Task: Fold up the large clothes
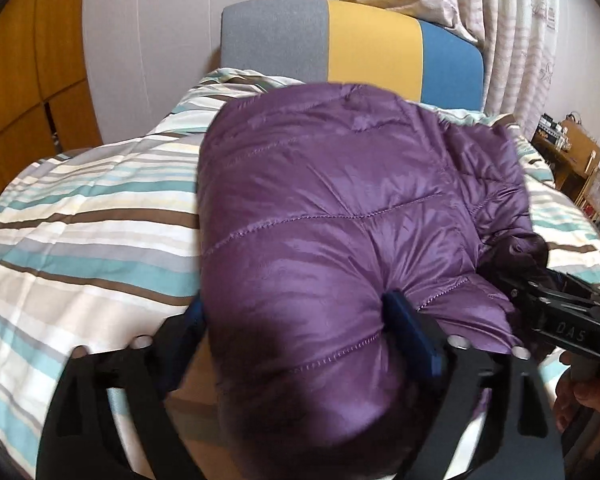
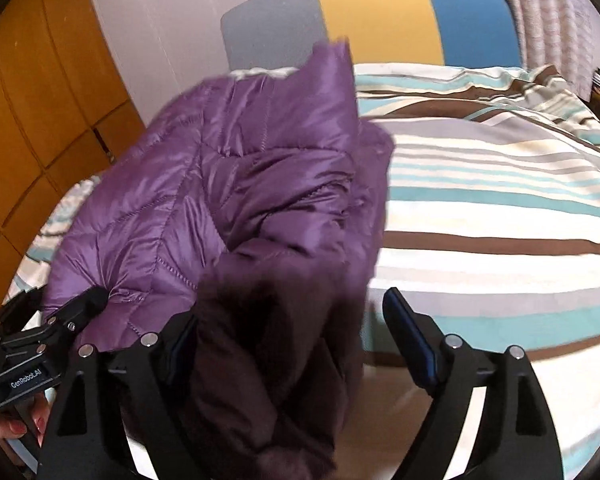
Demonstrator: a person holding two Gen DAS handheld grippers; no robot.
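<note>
Already doubled over, the purple down jacket (image 1: 340, 208) lies on the striped bedspread (image 1: 80, 208), its length running away toward the headboard (image 1: 352, 44). Both grippers, left (image 1: 296, 316) and right (image 2: 288, 320), stand wide open astride its near edge, gripping nothing, equally close.

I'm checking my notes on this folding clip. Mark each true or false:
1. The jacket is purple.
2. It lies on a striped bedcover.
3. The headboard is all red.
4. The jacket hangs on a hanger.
1. True: the jacket is purple and quilted.
2. True: it rests on a striped bedcover.
3. False: the headboard has grey, yellow and blue panels.
4. False: it lies bunched on the bed, partly between the left tongs and beside the right tongs.
</note>
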